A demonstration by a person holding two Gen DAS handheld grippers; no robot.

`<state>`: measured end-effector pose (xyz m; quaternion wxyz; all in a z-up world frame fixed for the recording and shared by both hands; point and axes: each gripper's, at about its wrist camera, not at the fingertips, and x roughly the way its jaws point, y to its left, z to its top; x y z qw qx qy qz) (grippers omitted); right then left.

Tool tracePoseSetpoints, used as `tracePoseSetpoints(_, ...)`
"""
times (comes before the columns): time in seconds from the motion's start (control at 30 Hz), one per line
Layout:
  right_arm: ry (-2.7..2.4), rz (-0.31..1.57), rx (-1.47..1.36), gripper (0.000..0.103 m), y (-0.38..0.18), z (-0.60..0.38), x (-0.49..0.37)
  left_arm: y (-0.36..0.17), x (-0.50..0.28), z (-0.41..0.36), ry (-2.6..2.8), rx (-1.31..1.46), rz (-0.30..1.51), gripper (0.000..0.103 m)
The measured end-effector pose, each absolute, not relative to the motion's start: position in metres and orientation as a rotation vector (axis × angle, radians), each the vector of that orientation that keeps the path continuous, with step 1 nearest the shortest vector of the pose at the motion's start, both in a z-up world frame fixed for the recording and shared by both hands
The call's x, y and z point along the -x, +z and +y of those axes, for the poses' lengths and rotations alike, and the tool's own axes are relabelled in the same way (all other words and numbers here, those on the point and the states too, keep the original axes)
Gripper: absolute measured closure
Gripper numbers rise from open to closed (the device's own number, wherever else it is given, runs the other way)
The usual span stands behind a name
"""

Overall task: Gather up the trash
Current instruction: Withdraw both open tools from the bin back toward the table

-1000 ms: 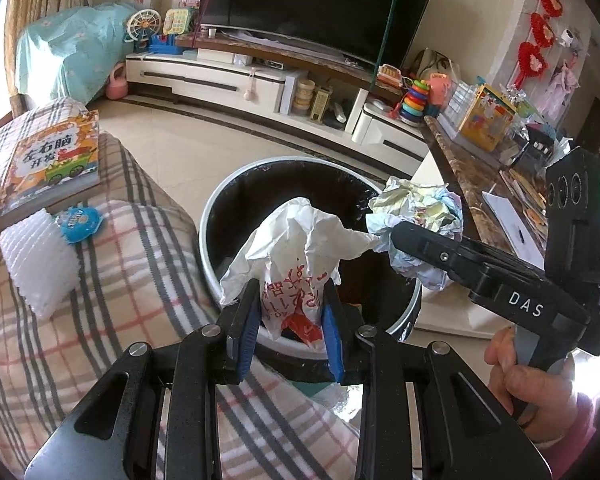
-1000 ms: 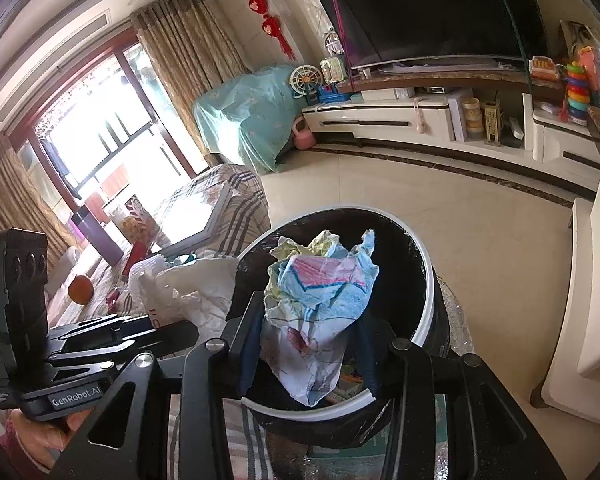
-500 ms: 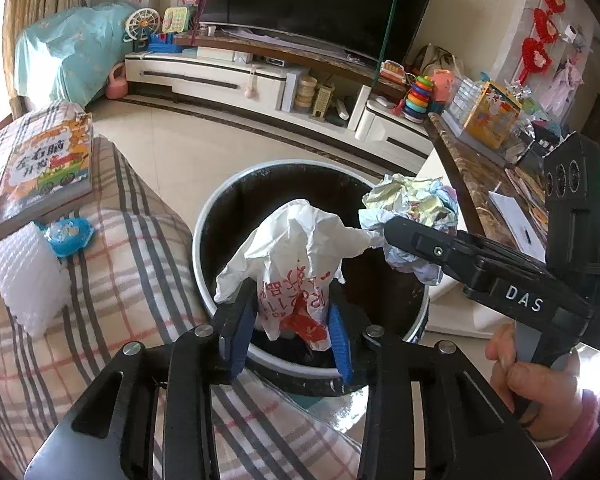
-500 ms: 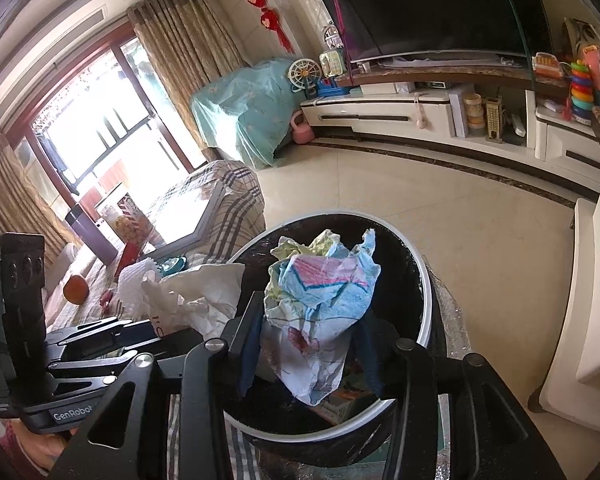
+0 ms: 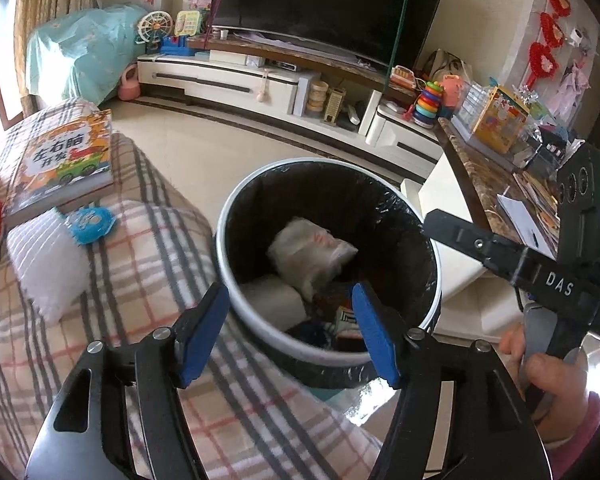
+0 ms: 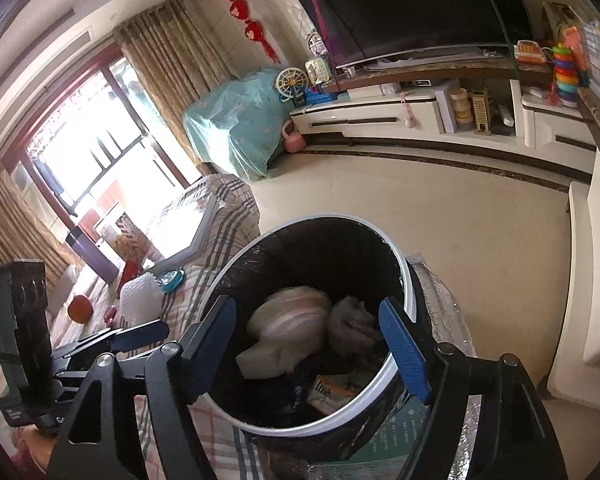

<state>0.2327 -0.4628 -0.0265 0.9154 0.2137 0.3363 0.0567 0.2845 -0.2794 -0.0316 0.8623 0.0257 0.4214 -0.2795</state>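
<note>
A round bin (image 5: 240, 296) with a black liner and white rim stands beside the plaid-covered surface; it also shows in the right wrist view (image 6: 404, 276). A white plastic bag (image 5: 310, 250) lies inside it, blurred, also seen in the right wrist view (image 6: 288, 320), with a crumpled paper wad (image 6: 352, 326) beside it. My left gripper (image 5: 292, 334) is open and empty over the bin's near rim. My right gripper (image 6: 312, 350) is open and empty above the bin mouth; it shows in the left wrist view (image 5: 500, 252) at the right.
A plaid cloth (image 5: 100, 304) covers the surface left of the bin, with a children's book (image 5: 64, 160), a blue round toy (image 5: 88, 220) and a white foam piece (image 5: 48, 260). A TV cabinet (image 5: 260, 80) and a cluttered side counter (image 5: 500, 152) lie beyond.
Both grippers opened. The white bag left the left gripper and the crumpled paper left the right one; both now lie inside the bin.
</note>
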Motion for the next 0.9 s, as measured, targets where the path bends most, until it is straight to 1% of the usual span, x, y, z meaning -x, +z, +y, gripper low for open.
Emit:
tracePoseSetpoints(0.03,0.116,0.689,-0.443,0.023,-0.026,-0.462,-0.232,-0.032,-0.282,-0.275,-0.582,-0.048,0.88,0.035)
tracePoseSetpoints(0.1,0.116,0.679,-0.448,0.015,-0.026,-0.458,-0.227,-0.034,-0.276,-0.264,-0.569,-0.032,0.879,0.033)
tracePoseSetpoints(0.27,0.134,0.665,-0.451,0.009,-0.026,-0.44,-0.215,-0.041,-0.263,-0.233,-0.529,0.016,0.881,0.031)
tracePoseSetpoints(0.67,0.228,0.686,-0.412,0.009,-0.028,-0.377,-0.206,-0.057,-0.234,-0.133,-0.37,0.181,0.897,0.031)
tracePoseSetpoints(0.9,0.302,0.683,-0.368,0.009,-0.023,-0.333,-0.206,-0.061,-0.225,-0.094,-0.304,0.218,0.889,0.031)
